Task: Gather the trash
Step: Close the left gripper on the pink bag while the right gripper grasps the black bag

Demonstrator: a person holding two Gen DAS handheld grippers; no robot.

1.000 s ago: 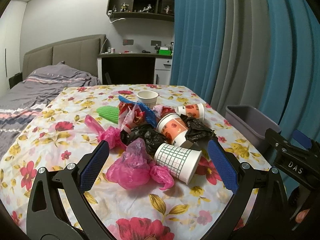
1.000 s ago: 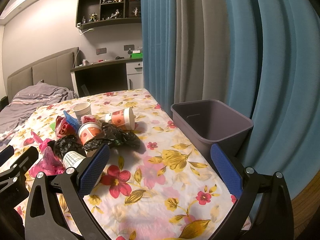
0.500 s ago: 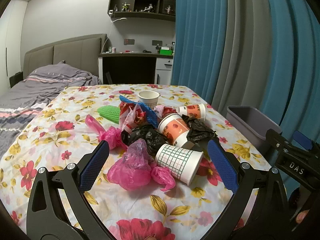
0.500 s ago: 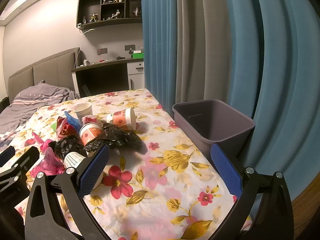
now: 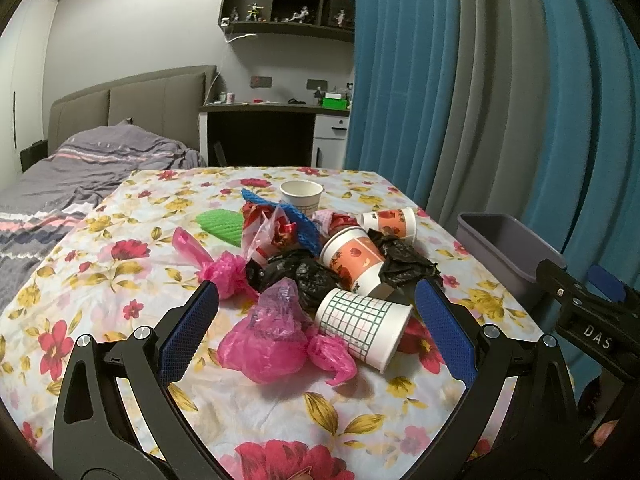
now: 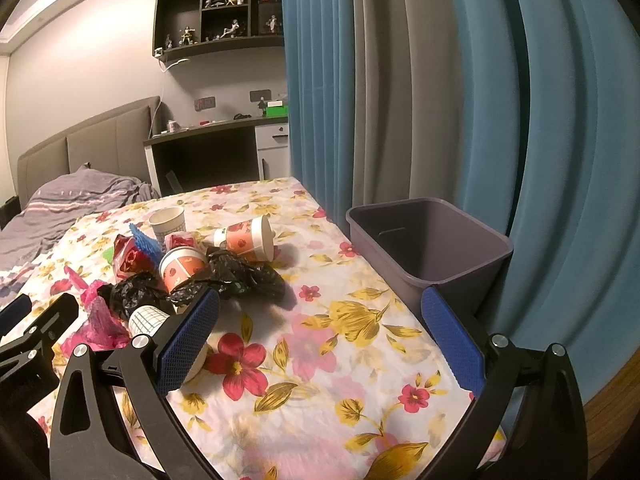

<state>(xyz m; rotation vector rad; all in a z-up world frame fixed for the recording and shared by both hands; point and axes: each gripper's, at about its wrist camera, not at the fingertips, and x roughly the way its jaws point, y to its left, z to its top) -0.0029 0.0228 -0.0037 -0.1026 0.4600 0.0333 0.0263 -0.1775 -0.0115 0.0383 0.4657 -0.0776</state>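
A heap of trash lies mid-table on the floral cloth [image 5: 120, 280]: a checked paper cup [image 5: 362, 328] on its side, a pink plastic bag [image 5: 276, 340], black bags [image 5: 304, 276], two orange printed cups [image 5: 352, 258] [image 5: 390, 220], an upright white cup [image 5: 301, 196], and green [image 5: 222, 226] and blue [image 5: 280, 216] mesh pieces. My left gripper [image 5: 316, 320] is open, hovering just short of the pink bag and checked cup. My right gripper [image 6: 320, 328] is open over bare cloth, right of the heap [image 6: 224, 264]. A grey bin [image 6: 428, 248] stands off the table's right edge.
Blue and grey curtains [image 6: 440, 100] hang close behind the bin. A bed [image 5: 72, 168] lies to the left beyond the table, and a desk [image 5: 264, 132] with shelves stands at the far wall. The right gripper's body [image 5: 588, 320] shows at the left view's right edge.
Both views have shifted only slightly; the left gripper has eased a little closer to the heap. Nothing has been taken hold of.
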